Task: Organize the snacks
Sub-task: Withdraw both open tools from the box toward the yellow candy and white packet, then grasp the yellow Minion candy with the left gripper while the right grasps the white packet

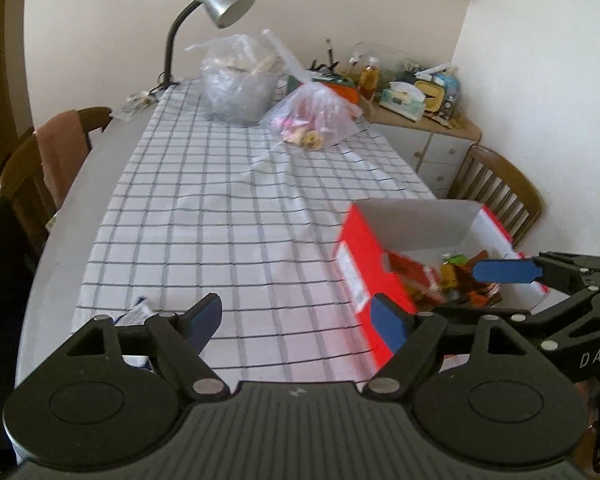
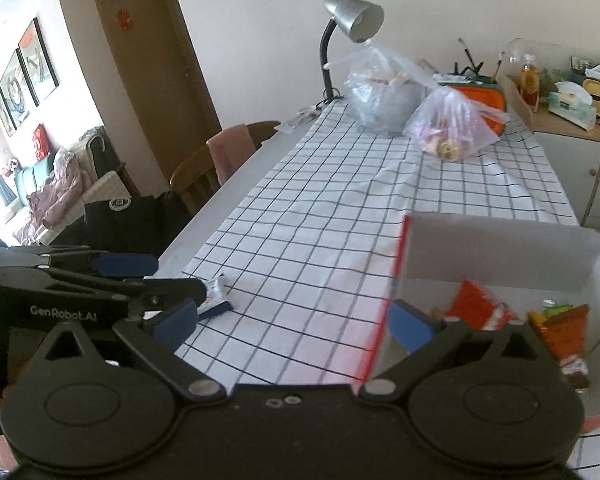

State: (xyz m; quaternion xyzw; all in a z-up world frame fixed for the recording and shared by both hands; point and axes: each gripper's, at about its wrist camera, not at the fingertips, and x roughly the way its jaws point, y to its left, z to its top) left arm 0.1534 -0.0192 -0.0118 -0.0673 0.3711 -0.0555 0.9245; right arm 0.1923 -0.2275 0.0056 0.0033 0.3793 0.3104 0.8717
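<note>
A red cardboard box with white inside walls stands at the near right of the checked cloth and holds several wrapped snacks. It also shows in the right wrist view, with snacks on its floor. A small white and blue snack packet lies on the cloth at the near left; it shows in the left wrist view too. My left gripper is open and empty above the cloth, left of the box. My right gripper is open and empty, its right finger over the box's edge.
Two clear plastic bags of snacks sit at the far end of the table beside a grey desk lamp. Wooden chairs stand at the left and right. A cluttered cabinet stands at the back right.
</note>
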